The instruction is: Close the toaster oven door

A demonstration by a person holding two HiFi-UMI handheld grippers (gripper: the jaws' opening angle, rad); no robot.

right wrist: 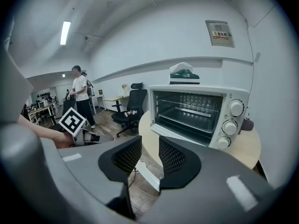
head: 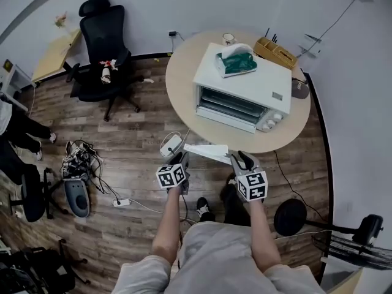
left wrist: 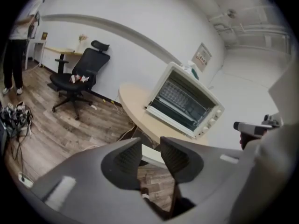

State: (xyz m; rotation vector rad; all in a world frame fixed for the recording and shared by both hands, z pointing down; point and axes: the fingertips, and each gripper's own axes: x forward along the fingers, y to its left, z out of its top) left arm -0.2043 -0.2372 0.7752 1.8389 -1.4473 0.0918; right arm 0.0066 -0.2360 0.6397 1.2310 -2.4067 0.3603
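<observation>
A person stands on a wood-plank floor [head: 128, 146] holding the left tongs [head: 181, 159] and the right tongs [head: 242, 158] side by side, short of a round tan bench [head: 180, 72]. Each pair of tongs stands open by a narrow gap and grips nothing, and each carries a cube of black-and-white square markers. Just past the tips, a flat white sheet-like piece [head: 206, 152] juts out at the bench's near edge; what it is cannot be told. On the bench stands the white toaster oven [head: 245, 81], well apart from both tongs. Its door [right wrist: 180, 133] is folded down in front of the opening, so the wire rack inside is in plain sight. Three round knobs [right wrist: 230, 125] run down its right side, and a small label [head: 277, 95] on its top is too small to read. A green-and-white packet [head: 236, 62] lies on the oven's top. Behind the oven, a cup [head: 228, 38] and a yellow tray [head: 275, 51] sit near the bench's far edge. On the wall above hangs a framed notice [right wrist: 219, 33] with red and dark print that cannot be read. A black office chair [head: 101, 48] stands off to the left.
</observation>
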